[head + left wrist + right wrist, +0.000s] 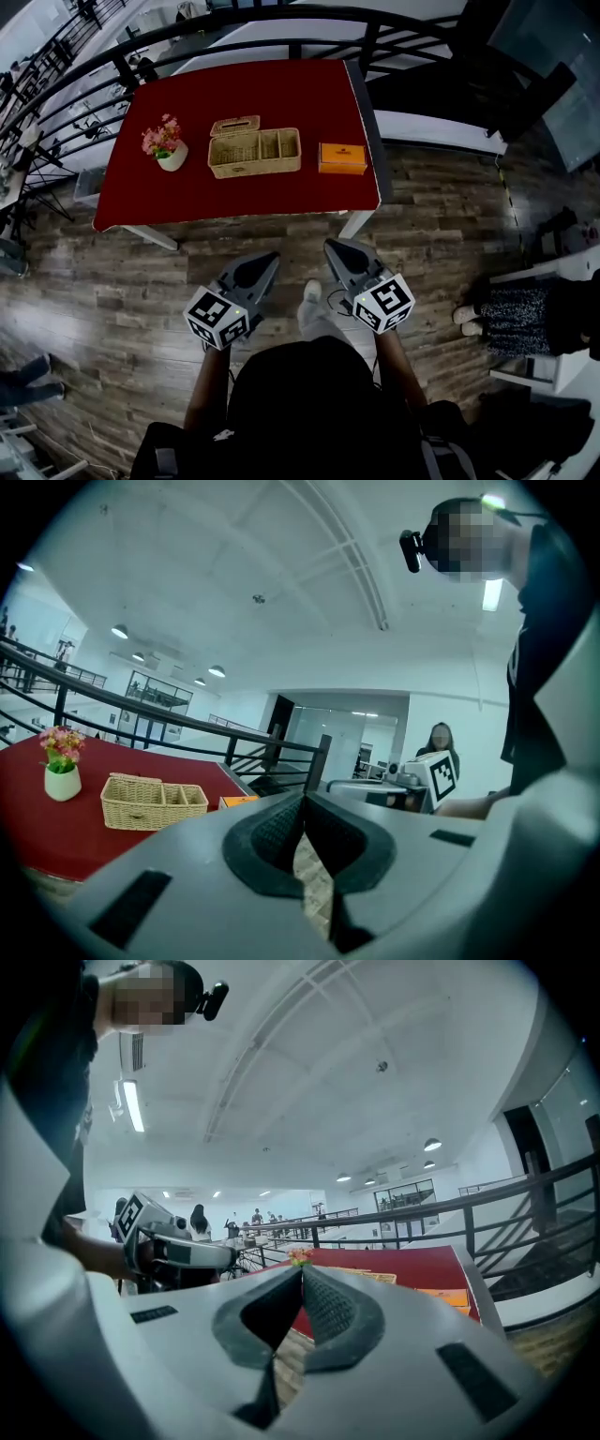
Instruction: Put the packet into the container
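An orange packet (pixel 342 157) lies flat on the red table (pixel 234 98), just right of a woven wicker container (pixel 254 152) with several compartments. The container (pixel 153 802) and a sliver of the orange packet (pixel 236 802) also show in the left gripper view. The packet (pixel 452 1297) shows orange in the right gripper view. Both grippers hang over the wooden floor, short of the table's near edge. My left gripper (pixel 271 257) is shut with nothing in it. My right gripper (pixel 332 246) is shut too, also empty.
A white pot of pink flowers (pixel 166 145) stands left of the container. A black railing (pixel 281 19) curves behind the table. A seated person's legs (pixel 511 317) are at the right on the wooden floor (pixel 112 291). My own feet (pixel 312 305) are between the grippers.
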The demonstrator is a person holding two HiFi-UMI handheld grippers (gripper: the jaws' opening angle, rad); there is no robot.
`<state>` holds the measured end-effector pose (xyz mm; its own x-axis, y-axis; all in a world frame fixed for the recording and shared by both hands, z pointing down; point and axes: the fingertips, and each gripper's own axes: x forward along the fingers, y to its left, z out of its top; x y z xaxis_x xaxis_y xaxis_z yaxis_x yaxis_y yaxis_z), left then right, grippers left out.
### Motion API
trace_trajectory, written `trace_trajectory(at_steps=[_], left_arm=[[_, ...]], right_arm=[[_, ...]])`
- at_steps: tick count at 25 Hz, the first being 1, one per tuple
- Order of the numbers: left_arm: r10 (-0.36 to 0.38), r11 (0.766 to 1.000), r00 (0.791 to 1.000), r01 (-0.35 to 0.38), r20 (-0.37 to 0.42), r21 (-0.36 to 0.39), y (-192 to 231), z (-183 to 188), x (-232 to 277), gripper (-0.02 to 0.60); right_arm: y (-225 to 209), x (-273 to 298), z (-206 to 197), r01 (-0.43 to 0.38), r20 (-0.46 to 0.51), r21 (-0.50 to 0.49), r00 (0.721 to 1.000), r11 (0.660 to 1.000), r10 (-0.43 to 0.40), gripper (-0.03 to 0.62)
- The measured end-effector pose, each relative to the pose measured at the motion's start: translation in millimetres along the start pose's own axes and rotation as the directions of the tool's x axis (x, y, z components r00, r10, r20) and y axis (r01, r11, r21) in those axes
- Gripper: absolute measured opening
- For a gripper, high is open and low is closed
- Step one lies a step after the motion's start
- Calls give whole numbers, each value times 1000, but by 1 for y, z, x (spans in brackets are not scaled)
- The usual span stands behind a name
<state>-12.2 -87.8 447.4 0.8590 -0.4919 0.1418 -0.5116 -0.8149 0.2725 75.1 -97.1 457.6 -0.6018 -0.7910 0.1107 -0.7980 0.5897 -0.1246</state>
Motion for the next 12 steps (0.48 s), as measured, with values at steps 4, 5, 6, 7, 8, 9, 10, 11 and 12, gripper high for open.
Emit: trace_trajectory(at_steps=[4, 5, 6, 7, 8, 9, 10, 11, 12], left_arm=[[2, 1000, 1000, -2, -25, 12, 20, 15, 41, 9], [1, 1000, 1000, -1, -27, 19, 24, 20, 51, 9], [5, 1000, 1000, -4, -25, 25, 29, 26, 60, 9], [13, 999, 1000, -12, -21, 32, 36, 30, 68, 9], [23, 999, 1000, -22, -19, 39, 44, 34, 75, 9], [31, 999, 999, -30, -24, 39, 49, 37, 82, 9], [35, 999, 999, -34, -35, 33, 52, 39, 90, 9], [37, 999, 998, -36, -46, 27, 53, 41, 97, 9], [40, 999, 998, -39, -53, 26, 55, 43, 104, 9]], right_arm=[[-45, 22, 7, -10, -15, 3, 1000, 1000, 10, 21], [-56, 26, 9, -10, -14, 6, 1000, 1000, 10, 21], [-67, 30, 11, -11, -13, 7, 1000, 1000, 11, 21], [-78, 35, 13, -14, -12, 6, 1000, 1000, 14, 21], [-89, 39, 15, -18, -15, 4, 1000, 1000, 18, 21], [-99, 44, 15, -22, -20, 0, 1000, 1000, 22, 21], [-108, 47, 14, -27, -29, -3, 999, 1000, 27, 21], [-117, 50, 13, -31, -39, -9, 999, 999, 31, 21], [-126, 52, 13, -35, -47, -18, 998, 999, 34, 21]])
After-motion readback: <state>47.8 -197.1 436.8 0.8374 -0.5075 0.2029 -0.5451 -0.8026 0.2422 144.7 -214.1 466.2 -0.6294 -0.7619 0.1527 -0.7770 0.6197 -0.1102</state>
